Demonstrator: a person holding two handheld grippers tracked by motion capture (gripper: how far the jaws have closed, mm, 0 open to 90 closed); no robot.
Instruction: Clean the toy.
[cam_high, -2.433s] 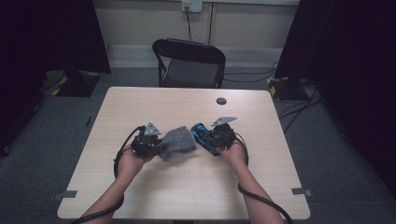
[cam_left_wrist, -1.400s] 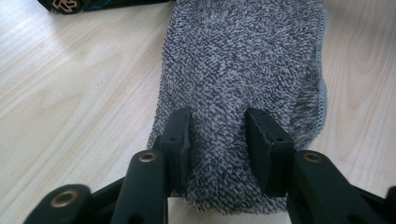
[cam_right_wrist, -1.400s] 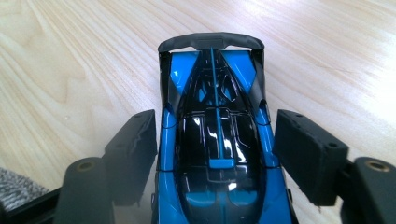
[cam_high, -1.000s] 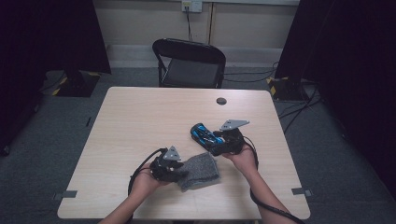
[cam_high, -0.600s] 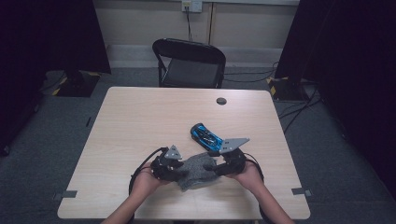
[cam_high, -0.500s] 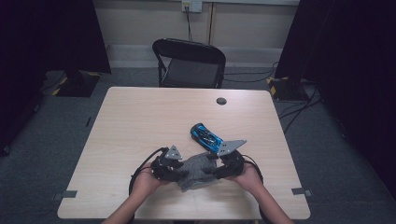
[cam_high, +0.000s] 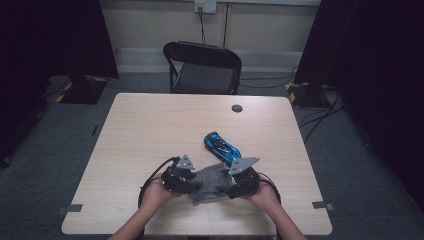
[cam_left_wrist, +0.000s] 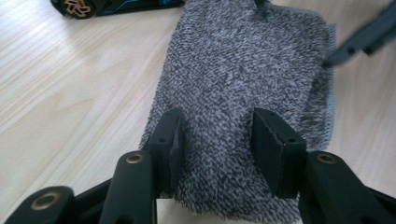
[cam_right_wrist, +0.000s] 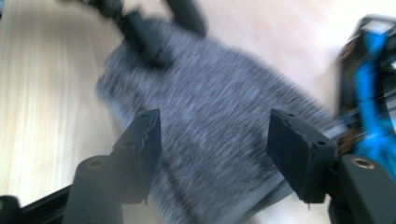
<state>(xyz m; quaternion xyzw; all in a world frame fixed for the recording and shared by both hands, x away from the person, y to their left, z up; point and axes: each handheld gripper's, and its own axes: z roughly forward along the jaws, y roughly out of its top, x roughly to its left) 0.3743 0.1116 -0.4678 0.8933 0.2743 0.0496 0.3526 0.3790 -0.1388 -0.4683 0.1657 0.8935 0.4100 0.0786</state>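
Note:
A grey terry cloth (cam_high: 210, 184) lies flat near the table's front edge. My left gripper (cam_high: 182, 180) is at its left end. In the left gripper view the jaws stand partly apart, resting on the near end of the cloth (cam_left_wrist: 243, 93), which fills the gap between them without bunching. My right gripper (cam_high: 241, 184) is at the cloth's right end. In the blurred right gripper view its jaws are wide open over the cloth (cam_right_wrist: 219, 126). A blue toy car (cam_high: 221, 147) sits just beyond the cloth, touching or nearly touching its far edge, and also appears as the car (cam_right_wrist: 369, 93).
A small black disc (cam_high: 236, 108) lies near the table's far edge. A black folding chair (cam_high: 202, 70) stands behind the light wooden table (cam_high: 140, 135). Cables trail from both grippers over the front edge.
The left gripper brought the cloth from mid-table toward the front edge, then stayed put. The right gripper left the blue car and came down to the cloth's right end.

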